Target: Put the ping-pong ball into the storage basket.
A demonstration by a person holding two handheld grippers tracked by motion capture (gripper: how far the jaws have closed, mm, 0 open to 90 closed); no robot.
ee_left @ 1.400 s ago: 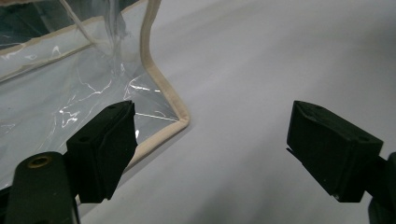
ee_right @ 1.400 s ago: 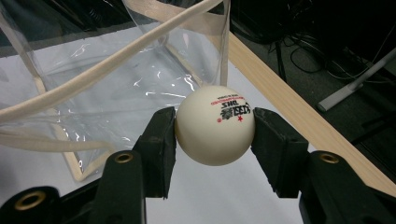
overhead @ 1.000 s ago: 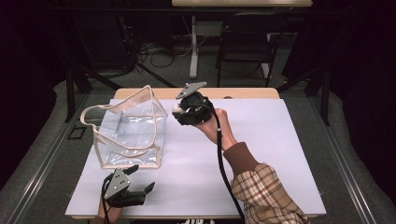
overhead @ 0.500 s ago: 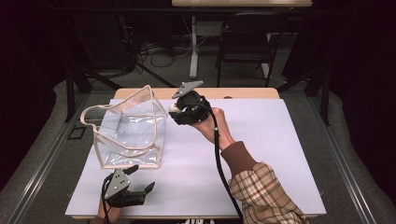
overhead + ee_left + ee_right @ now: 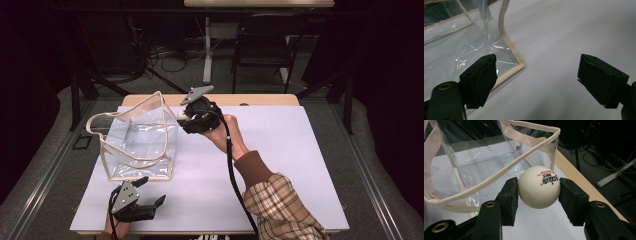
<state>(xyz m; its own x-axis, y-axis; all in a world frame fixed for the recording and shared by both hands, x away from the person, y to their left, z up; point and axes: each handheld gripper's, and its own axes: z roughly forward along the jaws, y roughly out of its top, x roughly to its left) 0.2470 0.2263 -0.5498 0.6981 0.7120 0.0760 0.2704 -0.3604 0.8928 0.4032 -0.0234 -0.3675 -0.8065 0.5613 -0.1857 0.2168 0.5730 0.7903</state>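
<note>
Nearest the person's edge of the table (image 5: 300,150), just in front of the clear bag (image 5: 137,137), the left gripper (image 5: 150,192) sits low over the white surface. Its jaws stand wide apart, nothing between them. In the left gripper view the bag's near bottom corner, with its beige trim, lies just beyond the left jaw, not touching it.

Farther back, at the bag's far right upper corner, the right gripper (image 5: 184,116) is held up off the table. Jaws clamped on a white ping-pong ball (image 5: 539,187), one pad on each side, red and black print facing up. Ball is beside the beige rim, outside the bag, about level with its open top. Bag stands upright, mouth open, handle strap (image 5: 506,165) draped across the opening.
</note>
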